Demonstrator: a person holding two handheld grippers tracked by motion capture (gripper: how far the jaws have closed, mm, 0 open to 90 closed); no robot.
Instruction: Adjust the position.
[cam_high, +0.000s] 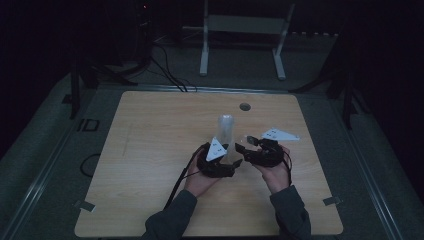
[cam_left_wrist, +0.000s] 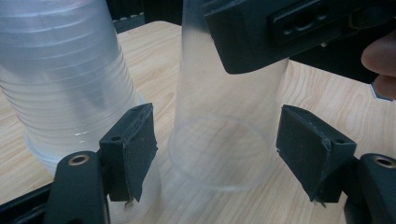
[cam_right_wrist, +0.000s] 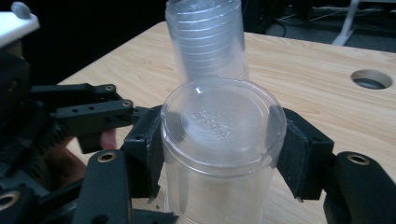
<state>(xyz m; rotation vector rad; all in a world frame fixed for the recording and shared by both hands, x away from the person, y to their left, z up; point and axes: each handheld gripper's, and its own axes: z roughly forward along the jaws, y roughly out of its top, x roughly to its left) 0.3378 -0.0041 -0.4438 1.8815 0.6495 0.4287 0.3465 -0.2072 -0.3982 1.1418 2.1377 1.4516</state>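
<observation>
A tall stack of clear plastic cups stands upside down near the table's middle, and it shows large at the left of the left gripper view. Beside it a single clear cup stands upside down on the wood. My right gripper is shut on that cup, a pad pressing on each side near its top. My left gripper is open around the single cup's lower part, its pads standing just off the wall. In the high view the left gripper and right gripper sit close together.
The wooden table has a round cable hole behind the stack. A white metal frame and cables lie on the floor beyond the far edge. The room is dark.
</observation>
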